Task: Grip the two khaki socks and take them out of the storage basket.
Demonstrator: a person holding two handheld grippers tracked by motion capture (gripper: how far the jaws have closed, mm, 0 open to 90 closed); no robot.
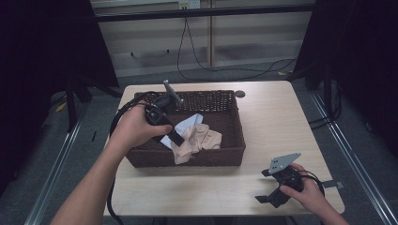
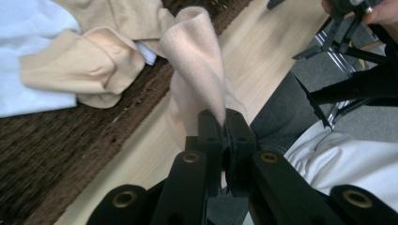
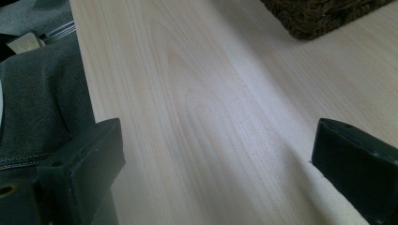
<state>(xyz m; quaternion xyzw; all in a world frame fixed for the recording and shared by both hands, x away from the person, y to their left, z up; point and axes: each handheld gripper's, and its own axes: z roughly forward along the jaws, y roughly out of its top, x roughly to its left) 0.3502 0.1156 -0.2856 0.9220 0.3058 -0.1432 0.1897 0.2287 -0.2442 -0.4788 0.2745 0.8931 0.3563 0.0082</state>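
Note:
A dark woven basket [image 1: 225,157] stands on the pale wooden table [image 1: 277,117]. Inside it lie a beige stocking-like cloth [image 1: 199,139] and a light blue cloth [image 1: 187,124]. My left gripper [image 1: 176,138] reaches into the basket from the left and is shut on a fold of the beige cloth [image 2: 195,61], which rises from between its jaws [image 2: 224,123]. Part of that cloth hangs over the basket's front rim. My right gripper [image 1: 263,186] rests near the table's front right corner, open, with bare wood between its jaws [image 3: 220,164].
In the left gripper view, more beige cloth [image 2: 80,70] and the light blue cloth [image 2: 28,56] lie on the basket floor [image 2: 56,150]. A small dark disc [image 1: 240,93] sits at the table's far edge. Cables run across the floor behind the table.

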